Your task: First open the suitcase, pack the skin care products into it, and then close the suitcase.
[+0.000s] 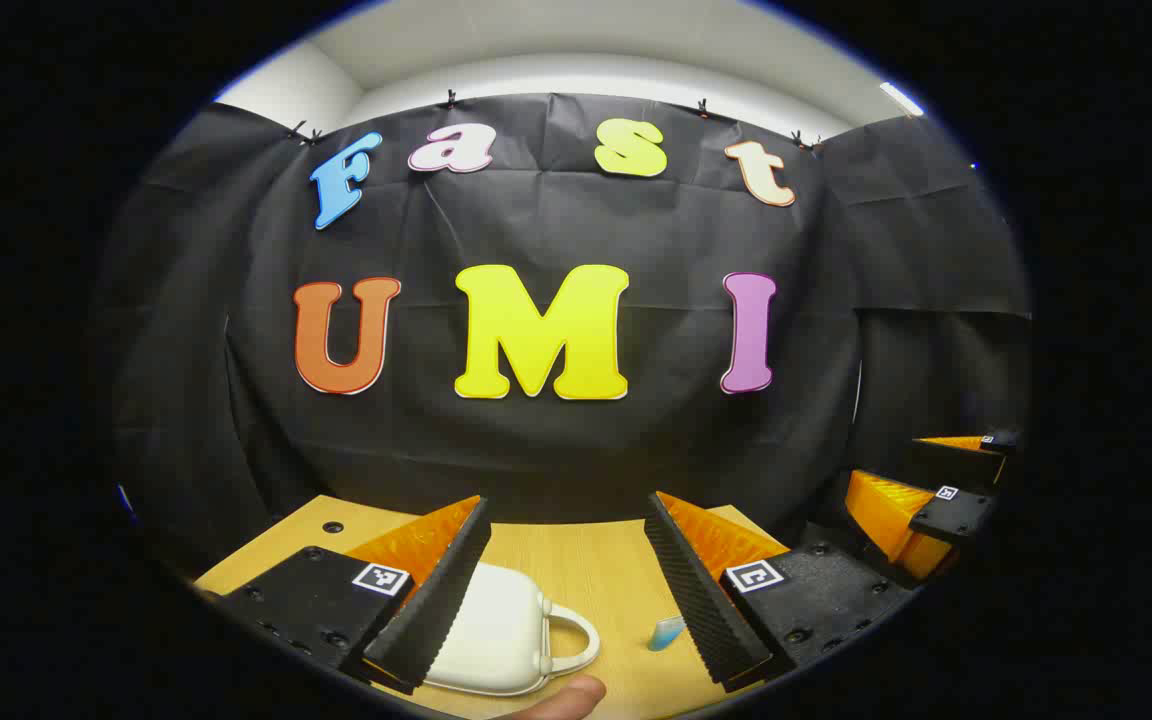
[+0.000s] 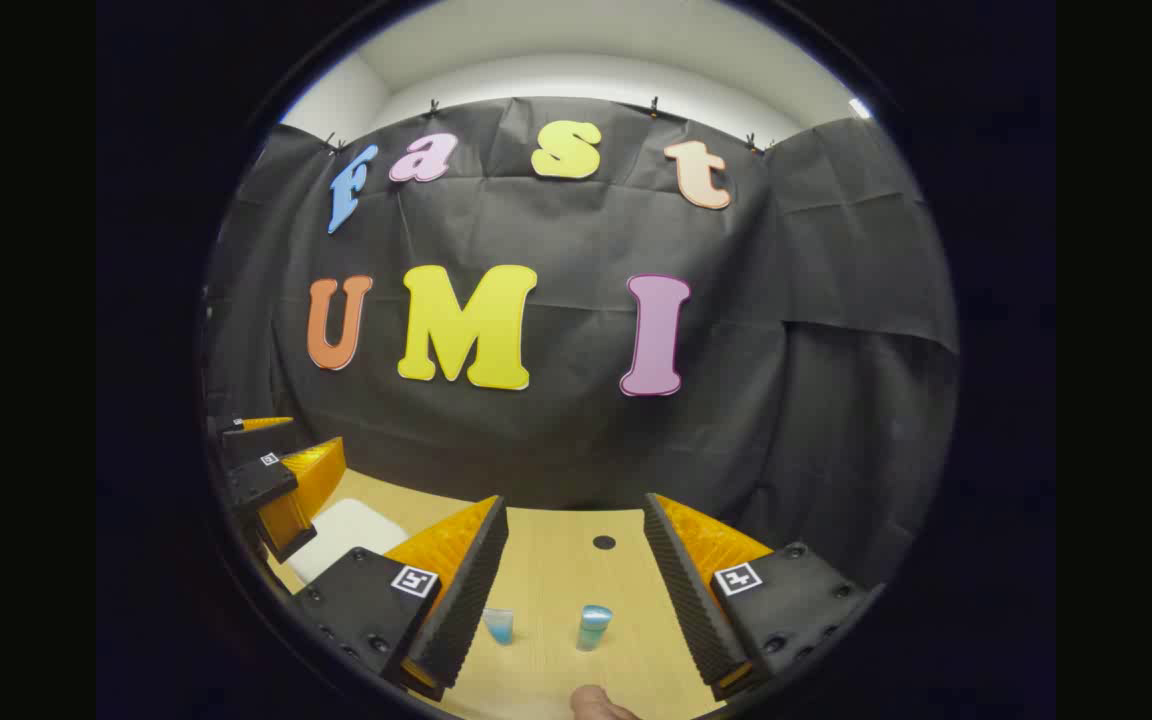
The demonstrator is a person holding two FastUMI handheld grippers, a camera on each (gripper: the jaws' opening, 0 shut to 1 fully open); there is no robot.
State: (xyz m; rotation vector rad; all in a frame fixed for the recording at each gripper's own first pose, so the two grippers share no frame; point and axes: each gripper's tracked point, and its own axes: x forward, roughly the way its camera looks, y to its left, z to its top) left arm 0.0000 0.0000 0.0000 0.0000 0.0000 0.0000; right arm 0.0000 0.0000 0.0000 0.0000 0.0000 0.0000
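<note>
The closed white suitcase [image 1: 496, 630] is lying on the worktop [image 1: 596, 570] just below the left tool [image 1: 566, 590], nearer it than the right tool [image 2: 576, 590], both tools gaping open and empty.

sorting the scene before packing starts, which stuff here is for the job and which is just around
For the job:
- white suitcase, shut, on the table
- two blue skin care bottles
- left gripper and right gripper, both open

Just around:
- wooden table
- small dark hole in the tabletop
</note>
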